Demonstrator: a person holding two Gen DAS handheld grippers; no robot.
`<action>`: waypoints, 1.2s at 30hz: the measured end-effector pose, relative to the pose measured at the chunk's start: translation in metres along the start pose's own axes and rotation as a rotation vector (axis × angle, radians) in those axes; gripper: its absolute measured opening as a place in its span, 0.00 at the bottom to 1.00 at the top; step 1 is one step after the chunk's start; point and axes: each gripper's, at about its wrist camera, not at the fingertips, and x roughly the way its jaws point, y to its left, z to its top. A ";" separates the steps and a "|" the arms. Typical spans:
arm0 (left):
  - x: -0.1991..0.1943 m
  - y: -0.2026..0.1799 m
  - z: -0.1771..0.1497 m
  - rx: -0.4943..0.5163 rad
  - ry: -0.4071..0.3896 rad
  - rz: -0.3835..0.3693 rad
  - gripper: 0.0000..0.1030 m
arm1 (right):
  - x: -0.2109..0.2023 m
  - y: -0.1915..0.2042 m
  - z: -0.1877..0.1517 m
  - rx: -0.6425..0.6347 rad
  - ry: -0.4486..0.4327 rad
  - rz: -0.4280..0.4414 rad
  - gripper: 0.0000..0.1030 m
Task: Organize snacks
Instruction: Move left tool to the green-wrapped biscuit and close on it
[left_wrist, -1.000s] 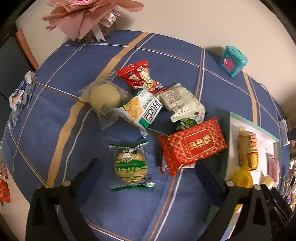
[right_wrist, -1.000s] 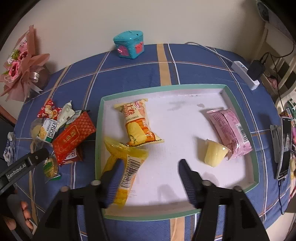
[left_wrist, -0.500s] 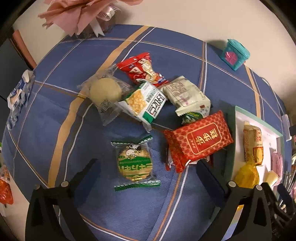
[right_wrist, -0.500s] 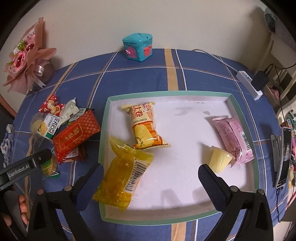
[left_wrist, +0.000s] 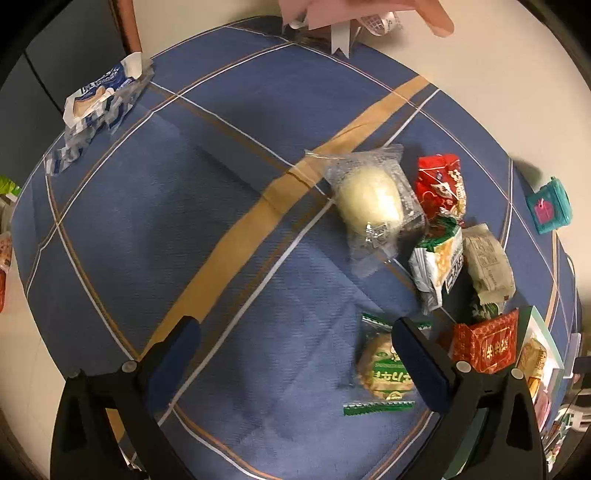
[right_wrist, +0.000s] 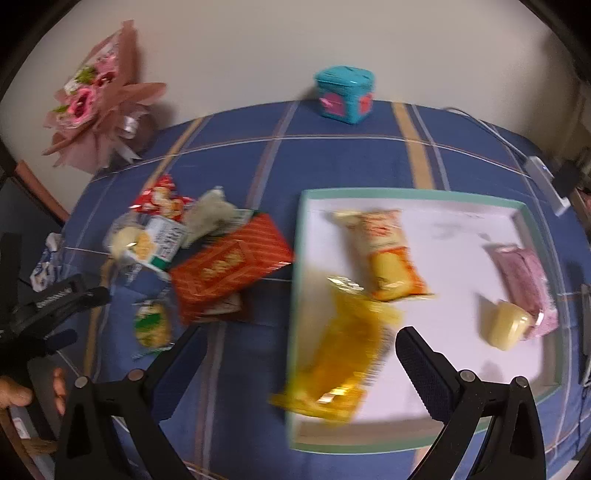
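Your right gripper (right_wrist: 295, 350) is released, jaws spread as wide as they go, having just been opening, with nothing pressed between them. The yellow packet (right_wrist: 340, 354) lies under them, half in the tray (right_wrist: 406, 194) and draped over its near-left rim. Risk: it's hanging on the lip, so any brush from a finger as you pull away could tip it out onto the tablecloth (right_wrist: 332, 147).

Your left gripper (left_wrist: 295, 354) is also released and empty, over bare cloth. The green cracker pack (left_wrist: 384, 365) sits right against its right-hand finger (left_wrist: 421, 365), not between the two. If you close here you'll pinch air or just clip the crinkled wrapper end, and it will slip. Centre over it first.

The rest of the loose snacks are piled to the right in the left view: clear-wrapped bun (left_wrist: 369, 199), small red bag (left_wrist: 439, 184), green-white cracker pack (left_wrist: 437, 266), grey-green packet (left_wrist: 487, 262) and red box-pack (left_wrist: 484, 345), several overlapping. Grabbing one could drag a neighbour along.

The right view is blurred, so I can't tell exactly how much of the yellow packet is over the rim.

The tray already holds an orange packet (right_wrist: 388, 254), pink packet (right_wrist: 521, 284) and jelly cup (right_wrist: 506, 325).
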 end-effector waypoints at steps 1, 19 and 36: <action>0.002 -0.003 0.000 0.005 0.002 -0.001 1.00 | 0.002 0.006 0.000 -0.006 0.000 0.009 1.00; 0.049 -0.058 -0.021 0.173 0.168 -0.064 1.00 | 0.036 0.019 0.008 -0.006 0.016 0.012 1.00; 0.038 -0.068 -0.006 0.185 0.106 -0.111 0.49 | 0.030 0.009 0.014 0.043 -0.017 0.019 1.00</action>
